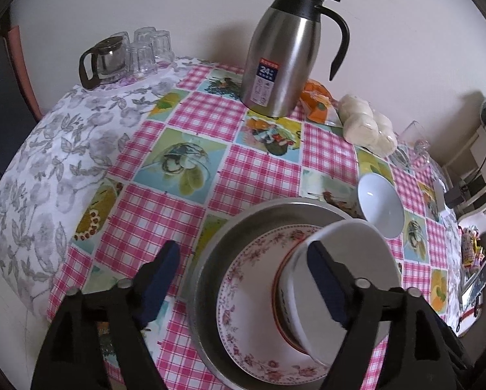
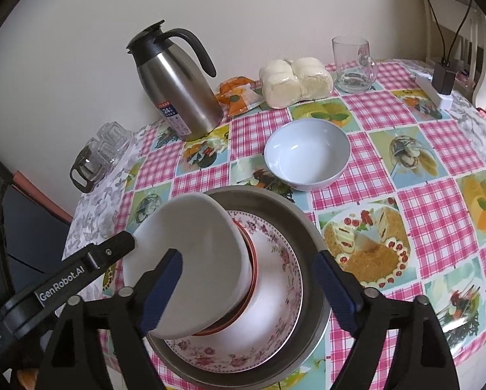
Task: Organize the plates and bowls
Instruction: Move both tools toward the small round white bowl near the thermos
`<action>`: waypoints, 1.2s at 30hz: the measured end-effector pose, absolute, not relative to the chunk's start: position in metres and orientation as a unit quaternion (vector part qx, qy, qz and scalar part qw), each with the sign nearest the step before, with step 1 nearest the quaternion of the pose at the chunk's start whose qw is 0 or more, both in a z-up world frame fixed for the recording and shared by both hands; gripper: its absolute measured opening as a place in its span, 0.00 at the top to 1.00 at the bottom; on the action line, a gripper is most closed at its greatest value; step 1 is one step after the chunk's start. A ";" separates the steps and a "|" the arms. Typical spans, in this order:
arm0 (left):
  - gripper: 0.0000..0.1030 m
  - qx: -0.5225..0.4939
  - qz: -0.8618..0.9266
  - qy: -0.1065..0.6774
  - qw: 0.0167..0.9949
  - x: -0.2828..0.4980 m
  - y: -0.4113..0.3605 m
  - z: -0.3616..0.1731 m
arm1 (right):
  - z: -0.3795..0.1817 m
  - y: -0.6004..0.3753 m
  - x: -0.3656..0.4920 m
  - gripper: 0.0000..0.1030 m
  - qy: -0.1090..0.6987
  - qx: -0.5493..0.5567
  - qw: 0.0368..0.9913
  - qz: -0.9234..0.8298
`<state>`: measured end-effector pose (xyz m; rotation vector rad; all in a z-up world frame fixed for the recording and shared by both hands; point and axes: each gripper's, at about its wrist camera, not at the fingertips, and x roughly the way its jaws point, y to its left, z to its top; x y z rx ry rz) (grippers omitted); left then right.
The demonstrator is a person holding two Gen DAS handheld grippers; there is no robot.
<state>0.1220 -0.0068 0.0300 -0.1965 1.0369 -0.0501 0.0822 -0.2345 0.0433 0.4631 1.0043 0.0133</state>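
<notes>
Both tongs stand spread wide, gripping nothing.

Seen from the left wrist, the left tongs (image 1: 243,282) hang low over the near edge of the table (image 1: 41,149), fingers far apart. One blue pad (image 1: 160,279) sits over the pink checked cloth to the left of a metal basin (image 1: 210,260); the other reaches inside the rim of a white bowl (image 1: 350,260) without visibly clamping it. That bowl is tilted, leaning on a red-rimmed bowl (image 1: 283,295) beneath it, and both rest on a floral plate (image 1: 243,308) lying in the basin. A pale blue bowl (image 1: 381,204) stands just beyond the basin, toward the right edge. A steel thermos jug (image 1: 282,55) stands at the far edge by the wall, an orange packet (image 1: 317,100) and bagged white buns (image 1: 366,123) beside it, a glass teapot (image 1: 103,61) with tumblers (image 1: 148,48) at the far left corner.

Seen from the right wrist, the right tongs (image 2: 251,289) hover over the same stack, jaws parted. Its left pad (image 2: 164,282) overlaps the tilted white bowl (image 2: 194,243); whether it touches is unclear. The right pad (image 2: 337,289) hangs over the rim of the basin (image 2: 295,221). A finger of the left tongs (image 2: 80,266) touches the white bowl's left rim. Farther back stands the pale blue bowl (image 2: 308,156), apart from the basin, with a glass mug (image 2: 353,65) near the far right corner.
</notes>
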 end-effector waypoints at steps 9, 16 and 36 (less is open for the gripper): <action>0.12 -0.089 -0.005 0.472 0.877 0.121 0.000 0.035 | 0.043 -0.236 0.082 0.00 0.471 0.219 0.855 0.006; 0.03 -0.077 0.005 0.442 0.894 0.119 0.001 0.042 | 0.045 -0.240 0.082 0.00 0.465 0.222 0.857 -0.001; 0.03 -0.066 -0.049 0.359 0.930 0.103 -0.031 0.072 | 0.070 -0.282 0.069 0.00 0.406 0.232 0.884 -0.017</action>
